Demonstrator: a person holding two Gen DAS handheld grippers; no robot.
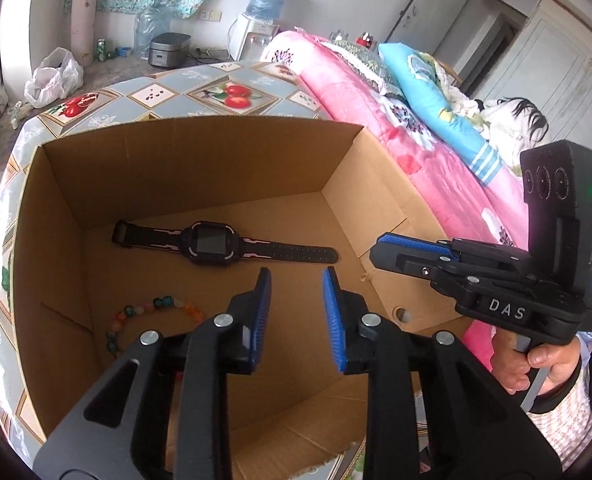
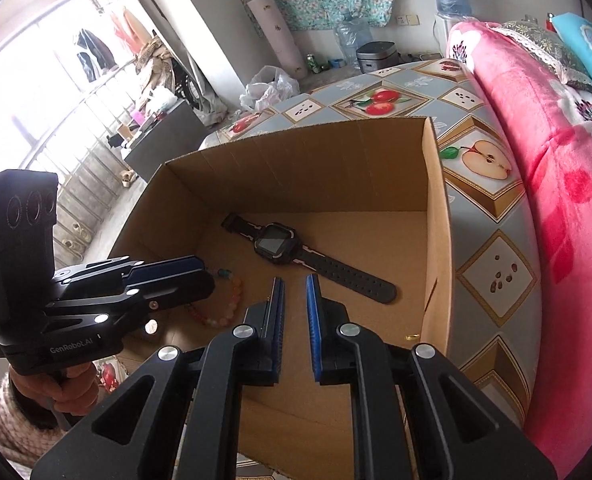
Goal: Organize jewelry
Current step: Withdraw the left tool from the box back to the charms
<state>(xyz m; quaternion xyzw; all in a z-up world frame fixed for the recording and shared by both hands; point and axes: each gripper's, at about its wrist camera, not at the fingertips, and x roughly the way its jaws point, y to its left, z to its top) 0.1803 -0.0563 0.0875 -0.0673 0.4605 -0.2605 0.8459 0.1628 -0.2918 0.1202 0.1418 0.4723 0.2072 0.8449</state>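
An open cardboard box (image 1: 184,176) stands on the table. On its floor lie a black smartwatch (image 1: 212,242) laid out flat and a bracelet of coloured beads (image 1: 160,304). My left gripper (image 1: 297,276) hangs over the box, open, with nothing between its blue pads. The right gripper (image 1: 376,248) reaches in from the right, held by a hand (image 1: 544,364). The right wrist view shows the watch (image 2: 274,244), the bracelet (image 2: 232,300), and my right gripper (image 2: 295,280) with only a narrow slit between its pads, holding nothing. The left gripper (image 2: 200,270) partly covers the bracelet.
The table carries a fruit-patterned cloth (image 2: 492,204). A bed with a pink flowered blanket (image 2: 556,160) presses against the table's right side. The box walls (image 2: 316,168) rise high around the jewelry. A water dispenser (image 1: 256,28) and bags stand far behind.
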